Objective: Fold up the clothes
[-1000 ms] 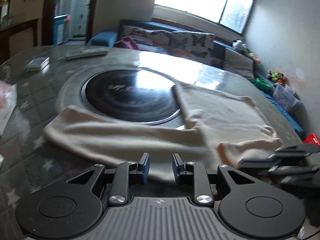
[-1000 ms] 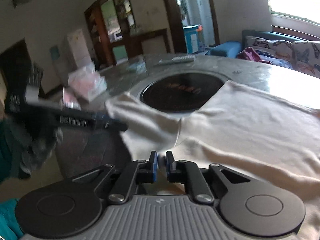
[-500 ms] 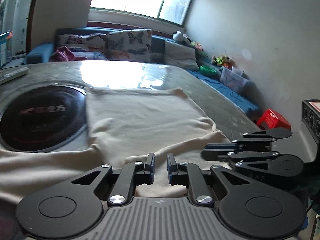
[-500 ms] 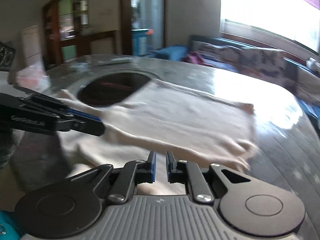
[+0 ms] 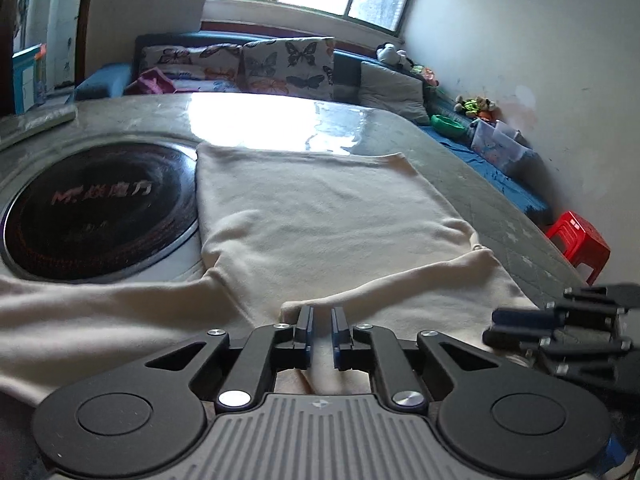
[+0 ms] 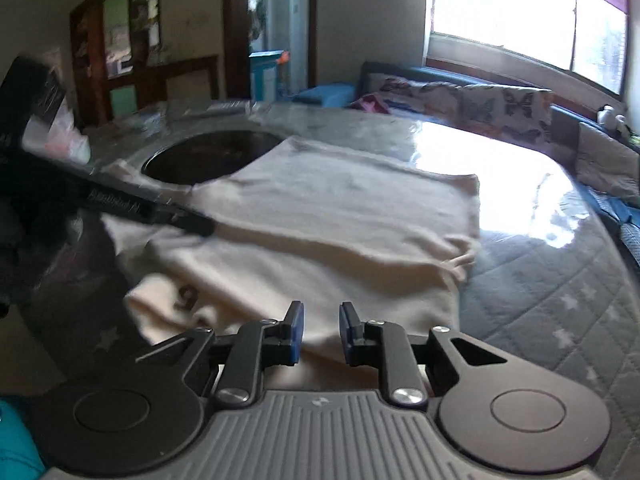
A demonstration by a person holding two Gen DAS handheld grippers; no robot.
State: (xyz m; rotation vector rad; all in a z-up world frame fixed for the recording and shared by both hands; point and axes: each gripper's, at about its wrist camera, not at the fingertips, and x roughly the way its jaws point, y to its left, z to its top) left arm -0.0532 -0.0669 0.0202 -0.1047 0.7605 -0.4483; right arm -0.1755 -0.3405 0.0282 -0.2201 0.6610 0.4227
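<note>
The soft cream long-sleeved top [image 5: 320,216] is lying spread in the middle of the frame on the grey quilted table [image 5: 500,200], partly over the round black glass hob [image 5: 96,208]. A moment ago the right black gripper [image 6: 320,330] was pinched shut; now its jaws are standing apart, holding nothing. The left black gripper [image 5: 320,332] is also slightly open over the cloth. I think a sleeve fold is being finished.

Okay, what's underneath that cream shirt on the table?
The cream shirt lies on the grey quilted table cover, and its left edge overlaps the rim of the round black cooktop set into the table. Anything else under the cloth is hidden from view.
</note>
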